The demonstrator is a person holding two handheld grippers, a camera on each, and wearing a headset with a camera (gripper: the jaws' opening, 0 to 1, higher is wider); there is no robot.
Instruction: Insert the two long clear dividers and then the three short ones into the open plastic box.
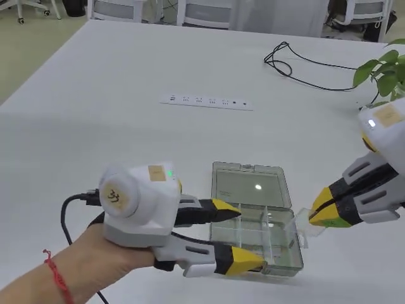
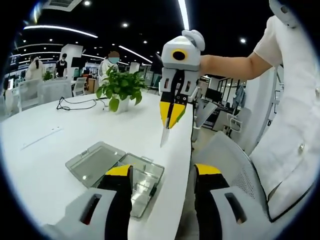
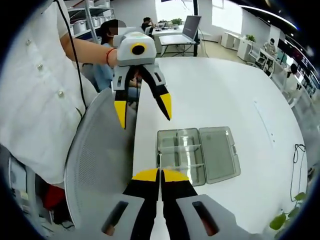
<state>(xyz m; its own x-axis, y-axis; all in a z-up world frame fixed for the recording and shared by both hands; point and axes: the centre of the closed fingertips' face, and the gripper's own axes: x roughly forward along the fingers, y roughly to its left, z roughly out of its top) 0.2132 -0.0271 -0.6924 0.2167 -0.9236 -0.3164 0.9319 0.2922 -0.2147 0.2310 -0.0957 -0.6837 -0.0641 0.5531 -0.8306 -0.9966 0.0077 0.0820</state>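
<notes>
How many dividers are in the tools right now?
1: a clear divider in the shut right tool, beside the open plastic box. The left tool is open, empty.

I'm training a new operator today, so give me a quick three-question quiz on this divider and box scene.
1. True or false: the left gripper is shut on a divider.
2. What does the right gripper hold? A a clear divider; B a screwdriver; C nothing.
3. Fill in: the lid of the plastic box is ___.
Key: 1 false, its jaws stand apart; 2 A; 3 open.
</notes>
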